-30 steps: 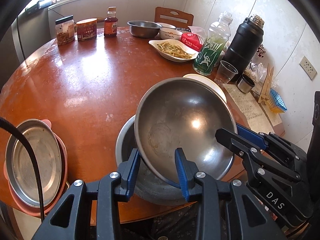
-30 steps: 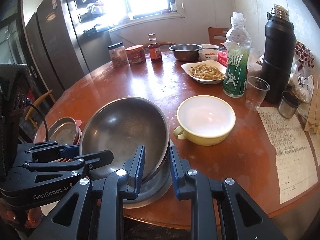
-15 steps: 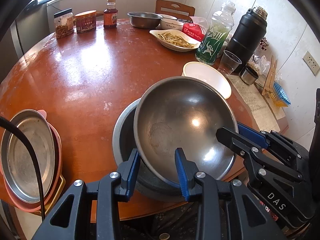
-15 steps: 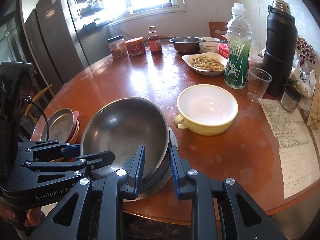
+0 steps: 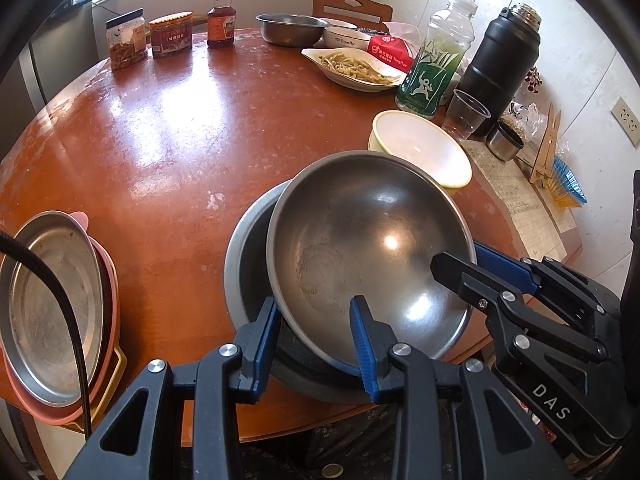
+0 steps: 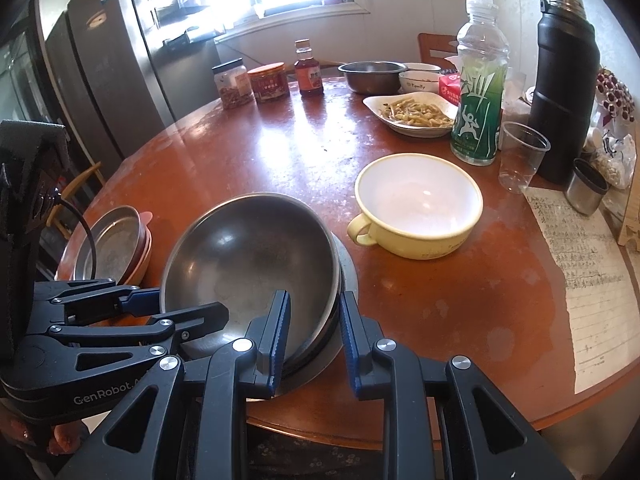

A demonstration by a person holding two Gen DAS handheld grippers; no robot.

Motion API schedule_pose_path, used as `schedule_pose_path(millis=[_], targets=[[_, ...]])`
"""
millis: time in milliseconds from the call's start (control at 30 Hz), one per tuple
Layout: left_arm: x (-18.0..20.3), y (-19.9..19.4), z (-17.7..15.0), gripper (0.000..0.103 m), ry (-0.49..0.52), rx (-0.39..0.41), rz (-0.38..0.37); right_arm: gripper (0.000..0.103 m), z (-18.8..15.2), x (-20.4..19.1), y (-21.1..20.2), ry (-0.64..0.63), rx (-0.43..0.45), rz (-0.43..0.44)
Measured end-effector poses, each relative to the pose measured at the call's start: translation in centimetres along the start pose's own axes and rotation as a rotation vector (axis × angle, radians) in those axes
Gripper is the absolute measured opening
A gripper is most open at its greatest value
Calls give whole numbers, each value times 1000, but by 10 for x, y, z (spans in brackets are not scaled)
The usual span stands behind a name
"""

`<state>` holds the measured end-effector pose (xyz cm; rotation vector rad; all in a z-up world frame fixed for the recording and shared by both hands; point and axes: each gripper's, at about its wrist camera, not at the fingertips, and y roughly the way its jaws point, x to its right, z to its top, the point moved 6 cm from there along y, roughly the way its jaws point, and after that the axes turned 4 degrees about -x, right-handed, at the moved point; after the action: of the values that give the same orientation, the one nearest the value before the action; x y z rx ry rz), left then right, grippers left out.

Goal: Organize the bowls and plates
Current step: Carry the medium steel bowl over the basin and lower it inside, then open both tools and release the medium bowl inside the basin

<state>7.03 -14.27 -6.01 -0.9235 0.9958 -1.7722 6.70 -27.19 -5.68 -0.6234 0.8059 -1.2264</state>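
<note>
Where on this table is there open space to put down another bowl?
The widest bare patch of the table lies between the jars, the plate stack and the steel bowls. A smaller patch sits right of the yellow bowl, before the paper sheet. The far right edge, around the green bottle and black flask, is crowded.

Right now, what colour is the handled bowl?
Pale yellow outside, white inside; the right wrist view shows it best.

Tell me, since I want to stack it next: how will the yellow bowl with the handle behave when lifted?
The yellow bowl looks rigid with a glossy surface, so fingers may slip on its rim. It is empty, so probably light enough. The handle sits on one side, so a grip there could tip it. If ceramic or enamel, it may chip against the steel bowl.
</note>
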Motion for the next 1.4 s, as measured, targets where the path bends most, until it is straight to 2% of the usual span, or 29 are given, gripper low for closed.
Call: schedule_pose_path(millis=[1067,1400], targets=[[4,2,-1,42,24,-8,16,30,-4,-1,6,5,-28,-11],[4,2,0,44,29,-10,15,32,1,-1,0,16,-6,-1]])
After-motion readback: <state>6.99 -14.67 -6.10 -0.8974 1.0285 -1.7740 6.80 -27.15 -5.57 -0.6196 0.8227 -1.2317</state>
